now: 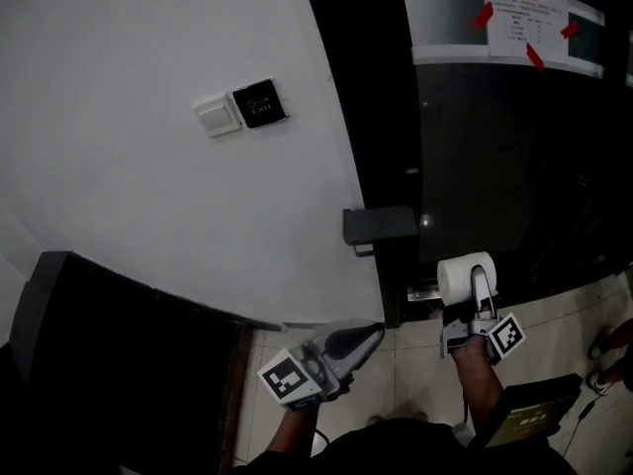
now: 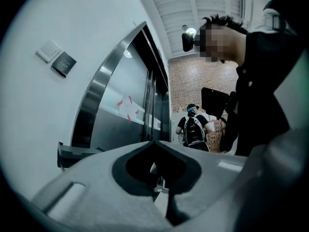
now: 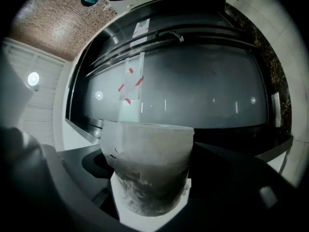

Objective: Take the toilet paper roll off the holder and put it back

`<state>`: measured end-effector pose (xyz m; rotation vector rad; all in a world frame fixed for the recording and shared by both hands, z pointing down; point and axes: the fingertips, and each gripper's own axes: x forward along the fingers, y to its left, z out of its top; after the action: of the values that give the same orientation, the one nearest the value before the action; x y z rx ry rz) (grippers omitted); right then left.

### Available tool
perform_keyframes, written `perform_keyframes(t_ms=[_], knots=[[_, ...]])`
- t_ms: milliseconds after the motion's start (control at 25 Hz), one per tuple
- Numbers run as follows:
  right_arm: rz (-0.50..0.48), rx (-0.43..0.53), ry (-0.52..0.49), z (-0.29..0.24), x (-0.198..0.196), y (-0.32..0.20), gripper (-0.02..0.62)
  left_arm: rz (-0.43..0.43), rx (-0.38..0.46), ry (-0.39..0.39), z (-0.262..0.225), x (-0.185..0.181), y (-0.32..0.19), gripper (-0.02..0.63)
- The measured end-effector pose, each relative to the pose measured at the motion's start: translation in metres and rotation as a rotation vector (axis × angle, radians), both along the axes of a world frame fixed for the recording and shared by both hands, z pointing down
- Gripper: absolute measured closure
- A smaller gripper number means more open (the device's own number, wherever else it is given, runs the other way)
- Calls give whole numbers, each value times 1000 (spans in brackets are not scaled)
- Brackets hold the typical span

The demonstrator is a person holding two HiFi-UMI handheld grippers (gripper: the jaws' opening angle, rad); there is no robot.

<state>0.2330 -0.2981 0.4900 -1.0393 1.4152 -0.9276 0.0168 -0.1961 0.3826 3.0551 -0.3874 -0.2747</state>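
Toilet paper roll: the toilet paper roll (image 1: 465,277) is off the holder (image 1: 381,226), lower right of centre in the head view. It sits just below and right of the dark holder box on the wall edge, apart from it.
Right gripper: the right gripper (image 1: 475,295) has its jaws clamped on the roll. In the right gripper view the roll (image 3: 147,168) fills the gap between them and its curved side faces the dark glass door (image 3: 193,91).
Left gripper: the left gripper (image 1: 366,336) is at lower centre with its jaws together and nothing between them. The left gripper view confirms this.
Surroundings: white wall (image 1: 148,186) with two switch plates (image 1: 242,110) at upper left. A taped notice (image 1: 527,23) is at upper right, with tiled floor (image 1: 554,334) below.
Step in hand, as judged: removal is done and the roll is carried free, so the return to the holder is outstanding.
Next move, as judged: raise the roll toward the holder and line its core up with the holder's bar. I cannot make the bar out clearly. Seat the roll before the jaws part.
Risk, as judged: a soft roll may deform under the clamp.
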Motion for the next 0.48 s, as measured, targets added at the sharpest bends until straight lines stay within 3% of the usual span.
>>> perform_keyframes(t_ms=[200,480], knots=[[28,-102,-30,41,17,-56,155,-37,-27,-15,8,-11,-8,604],[42,-157,-32,61,22,-103,155,-86,-62,-20,18,-31,-11,604]])
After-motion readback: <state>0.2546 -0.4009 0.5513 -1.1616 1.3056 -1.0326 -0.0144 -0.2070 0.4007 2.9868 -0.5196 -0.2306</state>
